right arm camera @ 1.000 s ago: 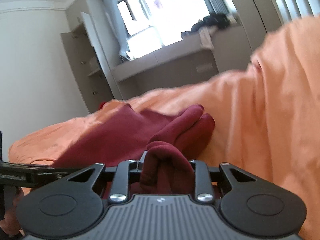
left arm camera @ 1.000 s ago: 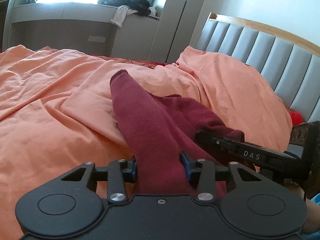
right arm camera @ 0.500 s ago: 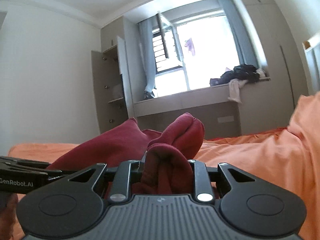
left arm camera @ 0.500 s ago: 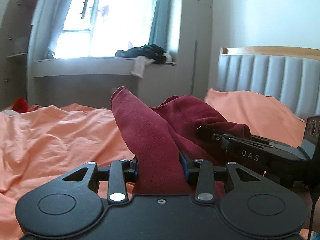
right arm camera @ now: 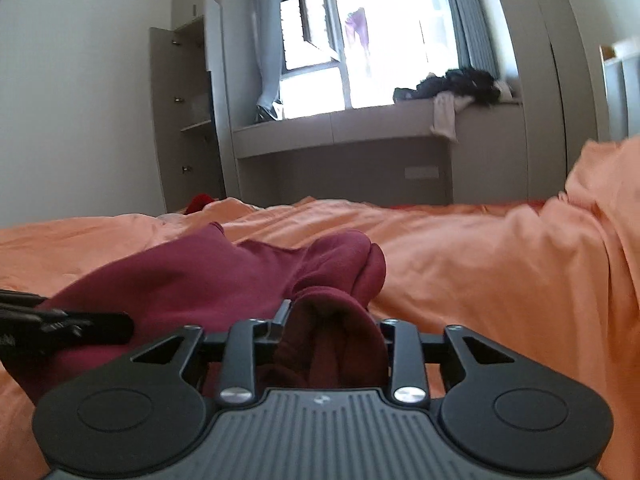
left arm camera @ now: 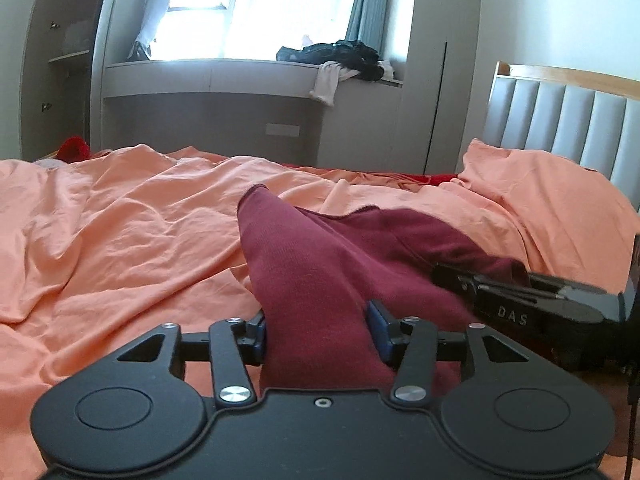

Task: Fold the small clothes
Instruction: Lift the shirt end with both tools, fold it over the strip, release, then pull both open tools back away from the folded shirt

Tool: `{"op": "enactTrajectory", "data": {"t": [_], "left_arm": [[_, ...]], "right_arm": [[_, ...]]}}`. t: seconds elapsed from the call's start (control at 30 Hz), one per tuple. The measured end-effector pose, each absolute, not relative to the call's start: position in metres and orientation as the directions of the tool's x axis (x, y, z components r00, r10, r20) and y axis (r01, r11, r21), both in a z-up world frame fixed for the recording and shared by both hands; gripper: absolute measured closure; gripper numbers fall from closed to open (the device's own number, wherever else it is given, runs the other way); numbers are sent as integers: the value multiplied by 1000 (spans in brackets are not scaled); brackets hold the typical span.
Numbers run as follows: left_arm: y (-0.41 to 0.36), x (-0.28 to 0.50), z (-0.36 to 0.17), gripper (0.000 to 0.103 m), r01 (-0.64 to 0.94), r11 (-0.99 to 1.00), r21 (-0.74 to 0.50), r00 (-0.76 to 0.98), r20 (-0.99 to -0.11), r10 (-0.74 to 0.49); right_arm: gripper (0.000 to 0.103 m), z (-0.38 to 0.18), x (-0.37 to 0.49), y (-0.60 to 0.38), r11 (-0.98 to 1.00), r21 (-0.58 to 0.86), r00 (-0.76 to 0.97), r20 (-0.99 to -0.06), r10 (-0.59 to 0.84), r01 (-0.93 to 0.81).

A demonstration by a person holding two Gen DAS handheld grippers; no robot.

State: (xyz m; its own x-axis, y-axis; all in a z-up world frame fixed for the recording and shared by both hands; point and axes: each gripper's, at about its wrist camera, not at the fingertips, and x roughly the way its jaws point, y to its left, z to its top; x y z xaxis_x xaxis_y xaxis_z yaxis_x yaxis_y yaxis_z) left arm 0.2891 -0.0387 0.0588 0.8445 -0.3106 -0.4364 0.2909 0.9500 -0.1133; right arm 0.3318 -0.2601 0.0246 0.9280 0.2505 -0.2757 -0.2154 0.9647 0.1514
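We have a small dark red garment (left arm camera: 320, 264) held up between our two grippers, its far end lying on the orange bedsheet (left arm camera: 120, 240). In the left wrist view a ribbed part of the cloth runs forward from our left gripper (left arm camera: 318, 328), whose blue-padded jaws are clenched on it from both sides. The fabric rises to a blunt tip ahead of the jaws, and a second fold with a raw edge spreads to the right of it. Our right gripper (left arm camera: 520, 300) shows in that same view at the right, its black body marked "DAS" touching the garment's right side.

In the right wrist view our right gripper (right arm camera: 330, 328) is clamped on a bunched wad of the same garment (right arm camera: 248, 276), with two rounded lobes of cloth sticking out just beyond the jaws. The rest of the cloth stretches left toward our left gripper (right arm camera: 60, 328), seen at the left edge.

Around the garment the sheet is rumpled and rises over a pillow (left arm camera: 560, 200) at the right, beside the grey padded headboard (left arm camera: 568, 124). Behind the bed a window ledge (left arm camera: 208, 72) carries a heap of dark clothes (left arm camera: 336, 54), with a pale piece hanging over its edge
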Motion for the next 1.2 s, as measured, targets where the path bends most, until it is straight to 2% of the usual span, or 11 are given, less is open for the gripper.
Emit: {"op": "enactTrajectory", "data": {"t": [0.23,0.3,0.43,0.5,0.63,0.83,1.03,1.2], "left_arm": [[-41,287,56,41,262,961,-87,860,-431,-274],[-41,287,57,30,246,966,-80,866,-429,-256],[-37,285,58,17,216,973,-81,879,-417,-230],[-32,283,59,2,203,974,-104,886,-404,-228],[-24,272,64,1,206,967,-148,895,-371,-247],[-25,247,71,1,169,978,-119,923,-328,-200],[-20,217,86,1,140,983,-121,945,-280,-169],[-7,179,98,1,106,983,-152,966,-216,-138]], "right_arm": [[44,23,331,-259,977,117,932,-298,208,-181],[37,23,333,-262,980,111,933,-302,193,-166],[22,25,333,-270,980,136,935,-303,183,-148],[12,26,330,-273,980,144,938,-298,177,-139],[1,30,316,-275,982,161,951,-275,141,-99],[0,42,276,-278,983,166,975,-194,105,-73],[0,64,226,-279,991,120,997,-28,66,-62],[0,71,182,-277,990,127,996,62,56,-64]]}}
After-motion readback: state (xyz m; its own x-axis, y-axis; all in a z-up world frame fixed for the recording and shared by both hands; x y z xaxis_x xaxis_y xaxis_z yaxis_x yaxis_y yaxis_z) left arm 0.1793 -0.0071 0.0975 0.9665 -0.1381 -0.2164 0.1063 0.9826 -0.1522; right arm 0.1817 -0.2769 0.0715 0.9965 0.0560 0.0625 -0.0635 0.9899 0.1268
